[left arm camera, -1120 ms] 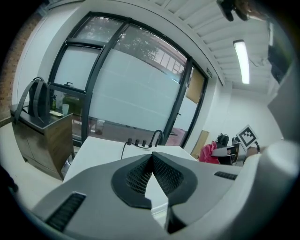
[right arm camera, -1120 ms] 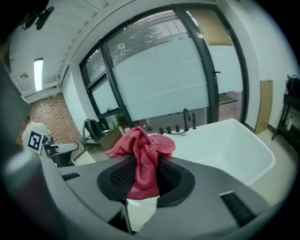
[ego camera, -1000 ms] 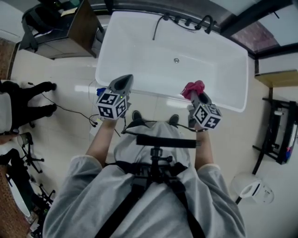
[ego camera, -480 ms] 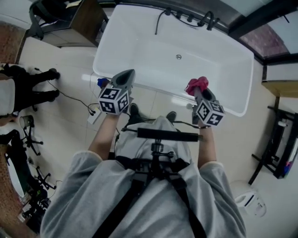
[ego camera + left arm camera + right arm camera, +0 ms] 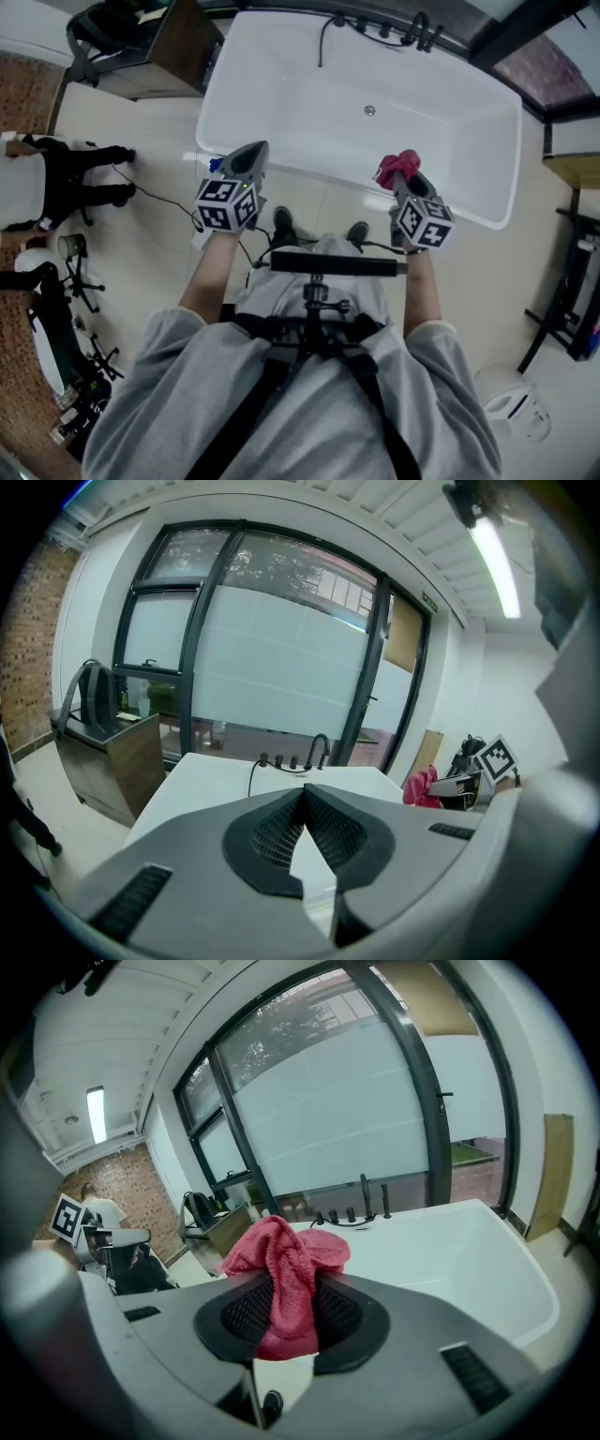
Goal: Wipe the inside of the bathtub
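A white freestanding bathtub [image 5: 281, 84] fills the top of the head view, with black taps [image 5: 412, 30] on its far rim and a drain [image 5: 369, 111] in its floor. My right gripper [image 5: 401, 174] is shut on a red cloth [image 5: 395, 167], held just over the tub's near rim; the red cloth [image 5: 286, 1265] bulges out above the jaws in the right gripper view. My left gripper [image 5: 247, 159] hangs at the near rim further left, jaws closed together with nothing between them [image 5: 303, 794]. The bathtub [image 5: 459, 1251] lies ahead.
A dark wooden cabinet [image 5: 155, 56] stands left of the tub. A black cable [image 5: 155, 220] and a power strip lie on the tiled floor at the left. A seated person's dark legs [image 5: 80, 178] are at far left. A black rack [image 5: 577, 300] stands at right.
The view has shifted slightly, so the tub and floor sit further right. Both grippers keep their places at the near rim, the right still holding the cloth.
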